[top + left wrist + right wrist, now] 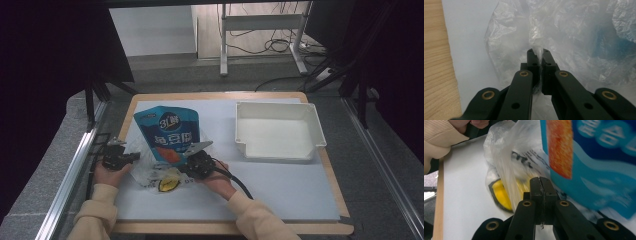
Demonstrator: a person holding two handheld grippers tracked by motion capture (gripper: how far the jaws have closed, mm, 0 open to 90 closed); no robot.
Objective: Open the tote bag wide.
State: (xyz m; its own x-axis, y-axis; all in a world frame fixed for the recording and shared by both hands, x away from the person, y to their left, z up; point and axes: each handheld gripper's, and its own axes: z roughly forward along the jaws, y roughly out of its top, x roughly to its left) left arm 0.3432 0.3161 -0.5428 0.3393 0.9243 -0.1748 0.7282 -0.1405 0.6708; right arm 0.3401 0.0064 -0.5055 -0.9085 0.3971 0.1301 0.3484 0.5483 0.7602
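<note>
While the left gripper (538, 53) pinched a fold of the clear plastic bag (150, 170) at the near left of the white mat (280, 192), the right gripper (540, 181) clamped its other edge. A blue pouch (170, 132) stood in the bag; the white tray (279, 131) sat far right.

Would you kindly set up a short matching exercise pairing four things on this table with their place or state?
Things:
1. blue printed snack pouch
2. white rectangular plastic tray
3. crinkled clear plastic bag
4. left gripper

Places or states:
A. empty, on the table's right side
B. jaws shut, pinching thin film
C. standing partly inside the bag
D. lying between both grippers, something yellow inside

Pairs: 1-C, 2-A, 3-D, 4-B
</note>
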